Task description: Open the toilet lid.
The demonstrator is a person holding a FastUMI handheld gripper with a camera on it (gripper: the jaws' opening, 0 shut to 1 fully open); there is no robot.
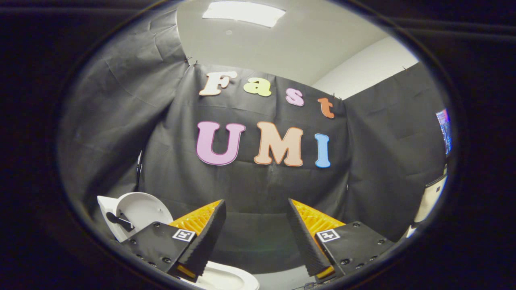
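Tongs: your tongs (256, 225) are spread wide, nothing between the fingers; they point level at the black cloth wall (258, 189).
Finger texture: each fingertip (209, 237) tapers to a wedge with a ribbed, grooved inner face; square printed markers sit on the flat bolted blocks behind them.
Toilet lid: the toilet lid (139, 211) stands raised, off to the left of your left finger and beyond it, against the wall.
Lid shape and material: smooth, glossy white plastic, rounded oval, with a dark hinge piece (119, 220) on its lower left part.
Lid orientation: underside faces you and slightly right; the long axis runs roughly upright, tilted a little.
Toilet rim: a curved white, glossy rim (225, 278) shows below and between the fingers, close under your left finger.
Wall: matte, creased black fabric, pinned at its upper edge.
Ceiling: pale, flat, with a rectangular light panel (244, 13).
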